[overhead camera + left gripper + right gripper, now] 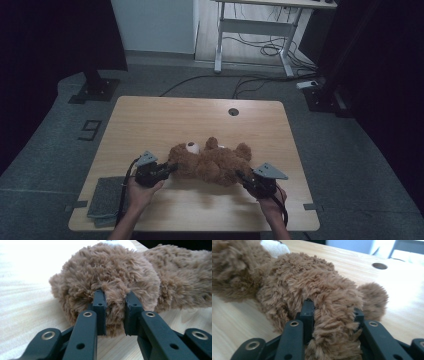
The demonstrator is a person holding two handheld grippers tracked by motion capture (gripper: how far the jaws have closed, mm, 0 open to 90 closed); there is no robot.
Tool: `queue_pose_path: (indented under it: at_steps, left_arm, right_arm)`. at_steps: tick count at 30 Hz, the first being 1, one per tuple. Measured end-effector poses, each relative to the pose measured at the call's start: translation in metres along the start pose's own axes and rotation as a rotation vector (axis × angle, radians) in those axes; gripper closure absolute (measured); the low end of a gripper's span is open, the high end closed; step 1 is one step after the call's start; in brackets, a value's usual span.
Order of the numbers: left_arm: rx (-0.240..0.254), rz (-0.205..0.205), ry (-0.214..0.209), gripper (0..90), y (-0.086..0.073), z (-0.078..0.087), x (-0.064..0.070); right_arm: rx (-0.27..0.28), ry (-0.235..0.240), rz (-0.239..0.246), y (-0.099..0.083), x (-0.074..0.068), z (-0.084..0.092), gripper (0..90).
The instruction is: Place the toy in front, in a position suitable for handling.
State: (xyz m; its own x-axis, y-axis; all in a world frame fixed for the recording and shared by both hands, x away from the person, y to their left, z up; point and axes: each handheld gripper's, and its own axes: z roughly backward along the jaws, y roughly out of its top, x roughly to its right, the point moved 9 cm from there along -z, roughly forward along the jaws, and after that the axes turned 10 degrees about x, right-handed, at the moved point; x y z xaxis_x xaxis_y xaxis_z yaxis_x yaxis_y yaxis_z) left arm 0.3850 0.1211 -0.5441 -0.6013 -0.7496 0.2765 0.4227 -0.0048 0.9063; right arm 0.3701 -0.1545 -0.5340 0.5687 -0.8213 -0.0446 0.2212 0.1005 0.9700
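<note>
Brown teddy bear (210, 161) lay flat on the wooden table (150, 120), long axis running left-right, betw. both tools, toward the near edge. Left gripper (167, 170) was clenched on fur at the head end; right gripper (242, 176) clamped a limb at the opp. end. Both equally near, one per end, so any lift prob. needs both together. Grey cloth (106, 196) sat at near-left corner. Room dim; desk legs and cables (265, 47) behind.

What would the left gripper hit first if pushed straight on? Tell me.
The fluffy brown plush teddy bear: the left gripper already pinches its fur, so going on would likely just press deeper into that soft body.
</note>
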Motion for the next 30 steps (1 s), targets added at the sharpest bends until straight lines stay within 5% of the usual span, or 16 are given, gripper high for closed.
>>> queue_pose_path:
  at_steps: [4, 10, 13, 14, 21, 30]
  left_arm:
    - [0.003, 0.013, 0.000, 69.1, -0.001, 0.002, -0.001]
    - [0.020, -0.005, 0.121, 42.7, -0.007, 0.015, 0.001]
    - [0.005, -0.008, 0.122, 38.7, -0.009, 0.019, 0.005]
    - [-0.008, -0.038, 0.122, 34.1, -0.008, 0.025, 0.007]
    - [-0.008, 0.010, 0.098, 29.0, -0.005, 0.037, 0.007]
    - [-0.007, -0.057, 0.158, 26.2, 0.001, 0.074, -0.006]
  right_arm:
    - [0.028, 0.019, -0.035, -0.005, 0.001, 0.002, 60.2]
    - [0.058, 0.021, -0.054, -0.010, 0.003, 0.008, 50.0]
    - [0.070, 0.022, -0.074, -0.011, 0.003, 0.009, 48.0]
    - [0.080, 0.017, -0.094, -0.011, 0.004, 0.010, 47.4]
    - [0.085, -0.014, -0.109, -0.013, 0.005, 0.009, 43.6]
    - [0.086, -0.042, -0.145, -0.015, 0.006, 0.014, 36.8]
